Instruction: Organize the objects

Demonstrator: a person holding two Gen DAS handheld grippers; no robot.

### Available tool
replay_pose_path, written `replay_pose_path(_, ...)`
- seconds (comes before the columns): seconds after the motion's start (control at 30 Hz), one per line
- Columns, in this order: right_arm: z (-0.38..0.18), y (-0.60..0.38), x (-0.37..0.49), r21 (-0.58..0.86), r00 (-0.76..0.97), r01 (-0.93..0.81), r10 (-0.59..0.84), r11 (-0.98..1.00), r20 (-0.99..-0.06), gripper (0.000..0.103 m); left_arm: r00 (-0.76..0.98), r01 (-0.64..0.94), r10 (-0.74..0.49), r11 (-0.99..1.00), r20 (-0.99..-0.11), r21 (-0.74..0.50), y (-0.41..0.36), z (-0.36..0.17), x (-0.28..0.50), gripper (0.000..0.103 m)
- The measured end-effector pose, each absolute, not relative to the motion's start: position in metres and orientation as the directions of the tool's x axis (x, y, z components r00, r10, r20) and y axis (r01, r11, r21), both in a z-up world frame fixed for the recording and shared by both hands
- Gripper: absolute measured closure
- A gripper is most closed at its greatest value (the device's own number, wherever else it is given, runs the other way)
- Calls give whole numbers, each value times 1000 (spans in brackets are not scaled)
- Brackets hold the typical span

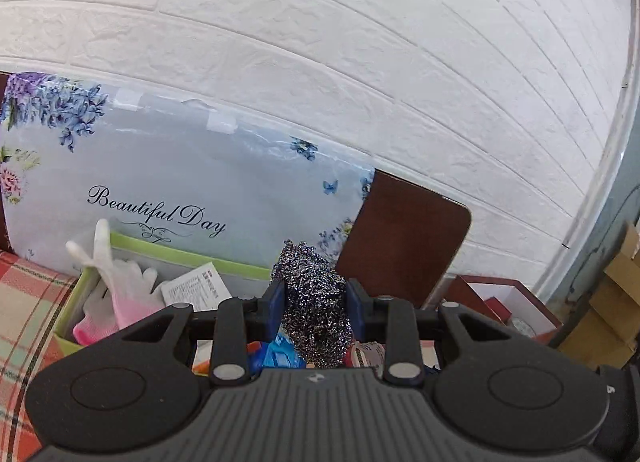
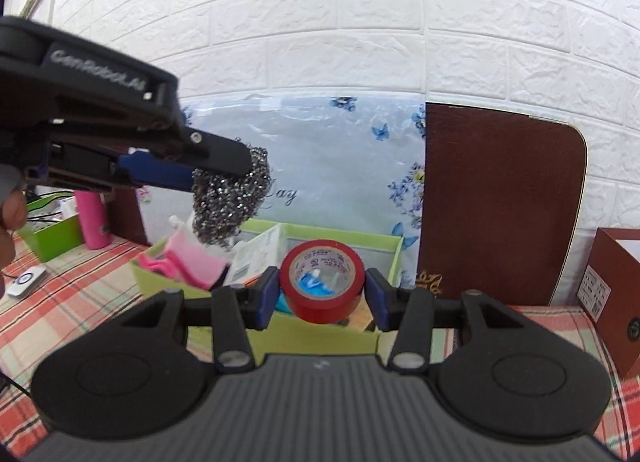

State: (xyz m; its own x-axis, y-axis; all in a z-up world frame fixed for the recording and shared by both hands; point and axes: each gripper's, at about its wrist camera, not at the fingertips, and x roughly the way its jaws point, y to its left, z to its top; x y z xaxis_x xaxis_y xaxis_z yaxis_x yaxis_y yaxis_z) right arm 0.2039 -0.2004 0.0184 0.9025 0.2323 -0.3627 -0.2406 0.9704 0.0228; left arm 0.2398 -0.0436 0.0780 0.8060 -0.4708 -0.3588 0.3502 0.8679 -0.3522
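Note:
My left gripper (image 1: 316, 304) is shut on a steel wool scourer (image 1: 314, 302) and holds it in the air above a green divided organizer box (image 1: 72, 302). In the right wrist view the left gripper (image 2: 224, 178) comes in from the left with the scourer (image 2: 230, 198) hanging over the box's left part. My right gripper (image 2: 322, 294) is shut on a red roll of tape (image 2: 322, 286), held above the green box (image 2: 388, 250). The box holds pink and white gloves (image 1: 116, 294), a paper leaflet (image 1: 196, 288) and blue packets.
A floral "Beautiful Day" board (image 1: 180, 182) and a brown board (image 2: 496, 202) lean on the white brick wall behind the box. A second green bin (image 2: 56, 234) and a pink bottle (image 2: 92, 222) stand at the left. A red-brown carton (image 2: 616, 286) is at the right. A plaid cloth (image 2: 80, 302) covers the table.

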Motion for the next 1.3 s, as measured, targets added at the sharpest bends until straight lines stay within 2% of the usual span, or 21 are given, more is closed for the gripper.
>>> replay_pose_path(0.17, 6, -194, 247, 10, 906, -230, 218, 973, -362, 56, 818, 316, -433, 888, -378, -335, -58, 70, 289, 67)
replay_pose_path(0.2, 1, -192, 257, 8, 898, -240, 225, 971, -378, 41, 826, 307, -418, 896, -377, -322, -60, 65, 296, 56)
replay_pose_path(0.23, -6, -190, 262, 9, 891, -243, 227, 970, -392, 31, 830, 297, -407, 902, -383, -314, -60, 60, 301, 30)
replay_pose_path(0.27, -11, -190, 263, 8, 892, -236, 219, 972, -395, 18, 834, 272, -382, 913, -399, -305, -59, 55, 304, 21)
replay_pose_path(0.33, -20, -189, 254, -8, 904, -241, 222, 970, -367, 15, 848, 234, -343, 926, -404, -296, -52, 44, 301, 18)
replay_pose_path(0.4, -28, -188, 243, -31, 917, -226, 202, 974, -345, 0, 849, 238, -348, 924, -398, -300, -43, 35, 293, 18)
replay_pose_path(0.6, -35, -193, 225, 7, 918, -198, 188, 980, -348, 0, 876, 240, -325, 934, -355, -263, -31, 29, 254, 17)
replay_pose_path(0.8, -26, -202, 207, 44, 907, -171, 175, 984, -382, 0, 883, 209, -295, 944, -364, -256, -20, 37, 221, 16)
replay_pose_path(0.9, -17, -206, 187, 79, 898, -165, 183, 983, -400, 0, 891, 159, -250, 954, -380, -255, -12, 40, 200, 10)
replay_pose_path(1.13, -1, -197, 133, 58, 864, -176, 183, 983, -468, 0, 867, 76, -157, 979, -472, -187, 3, 40, 141, 9)
replay_pose_path(1.3, 4, -188, 92, 26, 856, -179, 168, 984, -489, 0, 859, 26, -89, 991, -505, -130, 11, 33, 101, 9)
